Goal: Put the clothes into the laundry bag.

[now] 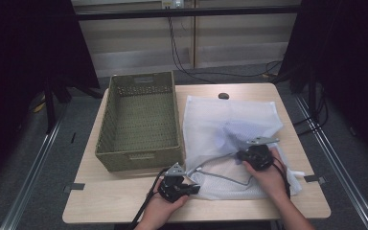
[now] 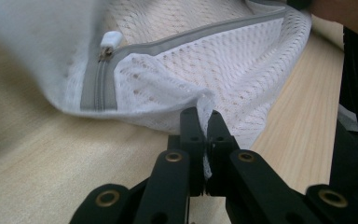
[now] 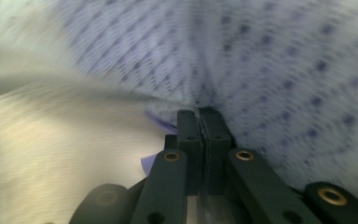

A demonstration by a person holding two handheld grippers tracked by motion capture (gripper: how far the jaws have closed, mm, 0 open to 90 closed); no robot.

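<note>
A white mesh laundry bag (image 1: 230, 115) lies on the right half of the wooden table, with pale lavender cloth (image 1: 235, 130) showing through it. Its grey zipper (image 2: 98, 88) with a white pull (image 2: 111, 38) runs along the near edge. My left gripper (image 1: 196, 188) sits at the bag's near-left corner, shut on a fold of the bag's mesh (image 2: 206, 116). My right gripper (image 1: 240, 155) rests on top of the bag, shut on mesh (image 3: 199, 114) with lavender cloth behind it. I cannot tell whether that cloth is pinched too.
An olive woven basket (image 1: 139, 155), with nothing in it, stands on the left half of the table, close to the bag's left edge. A small dark object (image 1: 224, 96) lies near the far edge. Bare tabletop (image 1: 110, 201) runs along the front left.
</note>
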